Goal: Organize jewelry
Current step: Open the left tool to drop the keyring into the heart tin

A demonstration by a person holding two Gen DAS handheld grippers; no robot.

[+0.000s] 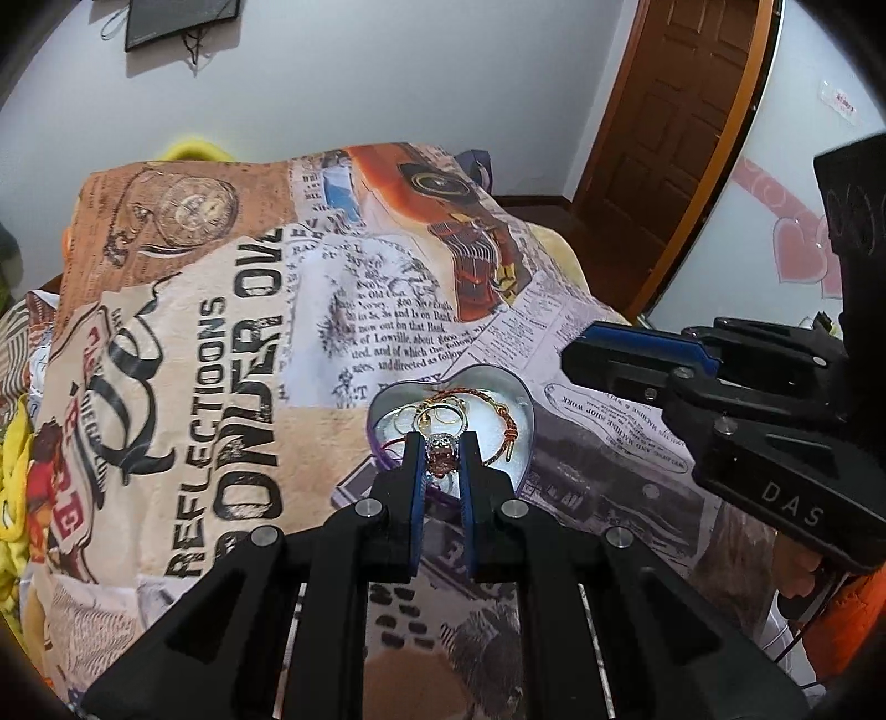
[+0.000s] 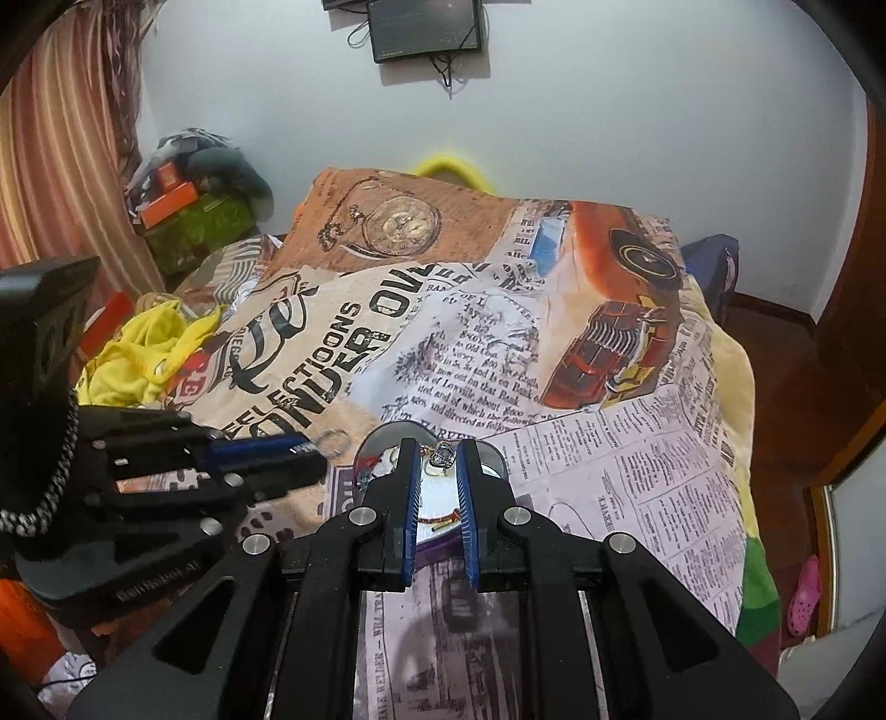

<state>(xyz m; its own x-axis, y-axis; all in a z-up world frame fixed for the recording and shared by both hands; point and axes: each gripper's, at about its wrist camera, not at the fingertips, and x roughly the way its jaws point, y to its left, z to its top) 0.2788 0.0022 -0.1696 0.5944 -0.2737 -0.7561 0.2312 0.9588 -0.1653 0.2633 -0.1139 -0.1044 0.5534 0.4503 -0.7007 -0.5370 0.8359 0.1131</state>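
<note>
A heart-shaped tin (image 1: 520,410) lies open on the printed blanket (image 1: 221,343) and holds gold rings (image 1: 437,414) and a red-gold bracelet (image 1: 506,423). My left gripper (image 1: 441,448) is shut on a large ring with a red stone (image 1: 441,457), just above the tin's near edge. In the right wrist view the tin (image 2: 493,465) sits between my right gripper's fingers; the right gripper (image 2: 437,451) holds a small dark ornate ring (image 2: 443,457) over it. The left gripper (image 2: 310,446) shows at the left with a ring (image 2: 334,441) at its tip.
The blanket covers a bed. Yellow clothes (image 2: 138,354) and boxes (image 2: 188,221) lie at the far left. A wooden door (image 1: 681,127) stands at the right. A screen (image 2: 423,27) hangs on the white wall.
</note>
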